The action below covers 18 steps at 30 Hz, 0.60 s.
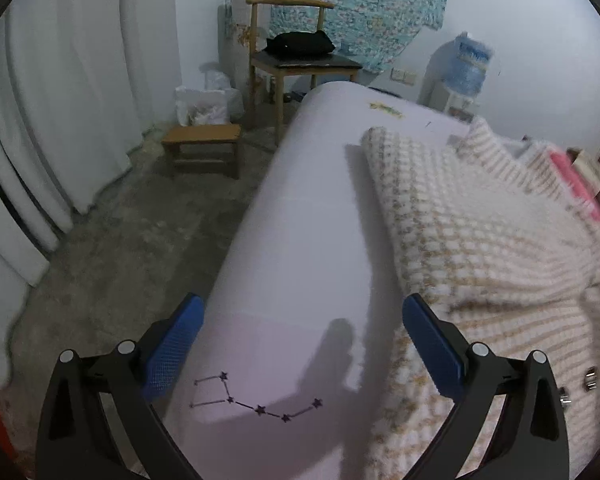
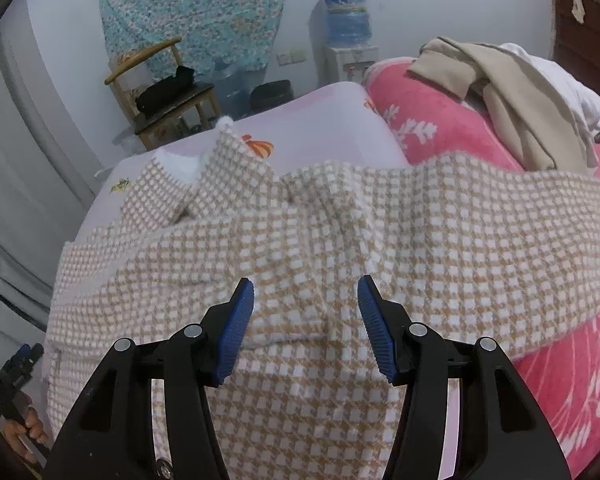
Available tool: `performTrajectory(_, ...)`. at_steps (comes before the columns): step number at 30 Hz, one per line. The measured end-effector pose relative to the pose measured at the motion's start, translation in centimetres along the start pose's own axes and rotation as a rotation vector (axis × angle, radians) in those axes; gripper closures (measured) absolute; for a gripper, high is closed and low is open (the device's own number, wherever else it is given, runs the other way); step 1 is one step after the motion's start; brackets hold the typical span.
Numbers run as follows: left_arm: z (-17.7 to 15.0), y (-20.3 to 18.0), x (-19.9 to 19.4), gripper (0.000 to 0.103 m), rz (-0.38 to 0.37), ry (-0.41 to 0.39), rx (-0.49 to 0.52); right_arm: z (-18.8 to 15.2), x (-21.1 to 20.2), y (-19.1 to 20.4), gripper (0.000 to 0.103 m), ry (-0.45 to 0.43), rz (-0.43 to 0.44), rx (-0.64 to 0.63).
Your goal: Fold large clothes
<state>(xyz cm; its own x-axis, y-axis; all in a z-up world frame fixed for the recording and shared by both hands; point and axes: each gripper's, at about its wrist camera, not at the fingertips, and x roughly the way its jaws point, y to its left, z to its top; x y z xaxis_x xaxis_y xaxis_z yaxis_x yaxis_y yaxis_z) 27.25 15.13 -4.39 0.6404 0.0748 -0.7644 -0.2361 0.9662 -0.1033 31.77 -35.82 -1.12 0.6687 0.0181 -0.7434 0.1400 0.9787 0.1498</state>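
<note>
A large tan-and-white checked knit garment (image 2: 340, 232) lies spread across the pale lilac bed sheet (image 2: 320, 128); its collar points away from me. It also shows in the left wrist view (image 1: 480, 240) on the right. My right gripper (image 2: 306, 320) is open and empty, hovering over the garment's middle. My left gripper (image 1: 300, 344) is open and empty over bare sheet (image 1: 300, 220) at the bed's left edge, its right finger (image 1: 432, 344) beside the garment's edge.
A pink floral blanket (image 2: 440, 136) with a beige garment pile (image 2: 520, 96) lies right of the checked garment. A wooden chair (image 1: 296, 60) with a black item, a small stool (image 1: 204, 144) and white curtains (image 1: 60, 120) stand left of the bed. A water dispenser (image 2: 346, 40) stands by the wall.
</note>
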Motion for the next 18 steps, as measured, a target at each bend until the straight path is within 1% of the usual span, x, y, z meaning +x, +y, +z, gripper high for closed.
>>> performTrajectory(2, 0.0, -0.3, -0.5, 0.005, -0.041, -0.013, 0.008, -0.1, 0.3, 0.1, 0.051, 0.004, 0.001, -0.001)
performTrajectory(4, 0.1, -1.5, -0.7, 0.005, -0.058, -0.024, 0.060, -0.2, 0.5, 0.3, 0.053, 0.009, 0.006, 0.004)
performTrajectory(5, 0.2, -2.6, -0.5, 0.005, -0.059, -0.018, 0.105, -0.3, 0.6, 0.4, 0.053, 0.011, 0.008, 0.006)
performTrajectory(6, 0.1, -3.8, 0.0, 0.005, -0.051, 0.005, 0.161, -0.3, 0.7, 0.5, 0.053, 0.012, 0.009, 0.007)
performTrajectory(7, 0.1, -4.6, 0.4, 0.005, -0.031, 0.018, 0.195, -0.3, 0.7, 0.7, 0.053, 0.013, 0.010, 0.006)
performTrajectory(8, 0.0, -5.5, 1.0, 0.005, 0.021, 0.015, 0.237, -0.4, 0.7, 0.9, 0.053, 0.014, 0.010, 0.004)
performTrajectory(9, 0.0, -5.9, 1.3, 0.005, 0.054, 0.005, 0.252, -0.4, 0.7, 1.0, 0.053, 0.013, 0.010, 0.001)
performTrajectory(11, 0.0, -5.9, 2.0, 0.004, 0.107, -0.004, 0.258, -0.4, 0.5, 1.1, 0.053, 0.009, 0.001, -0.007)
performTrajectory(14, 0.2, -4.7, 2.3, 0.004, 0.087, 0.010, 0.205, -0.5, 0.2, 1.0, 0.053, 0.004, -0.017, -0.019)
performTrajectory(18, -0.1, -3.7, 1.9, 0.004, 0.102, -0.008, 0.170, -0.4, 0.1, 0.4, 0.053, 0.000, -0.024, -0.015)
